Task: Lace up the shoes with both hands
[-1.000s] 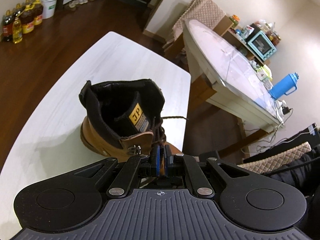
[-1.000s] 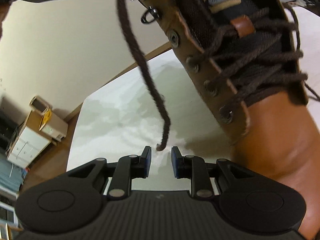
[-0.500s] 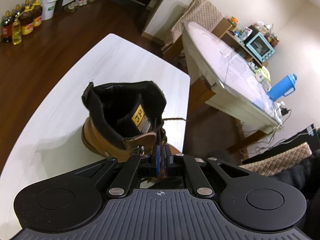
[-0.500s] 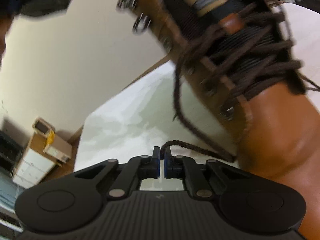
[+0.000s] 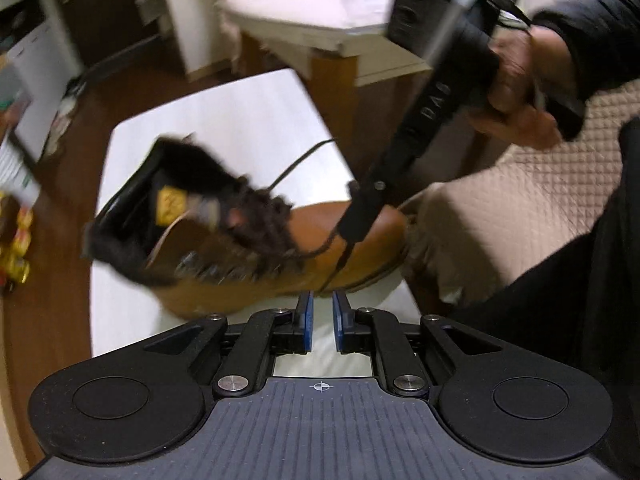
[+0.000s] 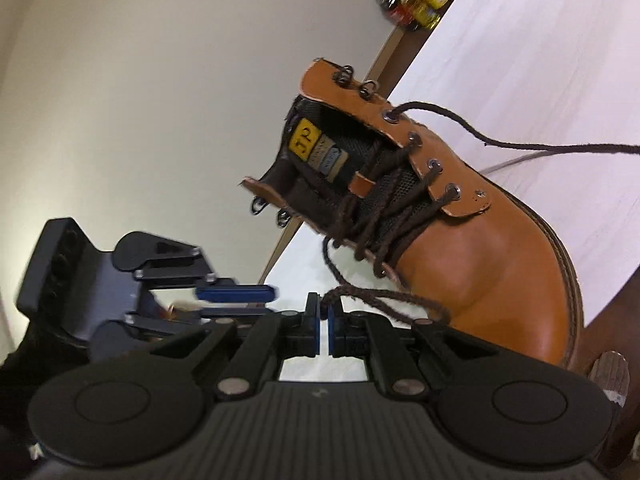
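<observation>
Item: one tan leather ankle boot with brown woven laces, lying on the white tabletop, toe toward the near right corner, collar toward the far edge. We judge the task partway done: the lower eyelets are crossed and laced, while the upper metal hooks stand bare.

Item: near lace end, a braided brown cord looping from the boot's lower eyelets. Our right gripper has its jaws nearly closed, pinched on the tip of this cord. We read this as a handover grip, keeping the free end under control for threading upward.

Item: left gripper. Its jaws are opening, blue pads apart, nothing pressed between them; a dark lace strand only passes in front of the tips. We take it as letting go, so the cord rests with the right alone.

Item: far lace end, trailing loose across the table from an upper eyelet, unheld.

View notes: the left wrist view, blurred, shows the person's right hand and dark sleeve gripping the handle, plus a quilted beige cushion beside the table. The right wrist view alone shows the pinch itself, the yellow tongue label, the bare hooks, and the left gripper from its side with pads parted.
</observation>
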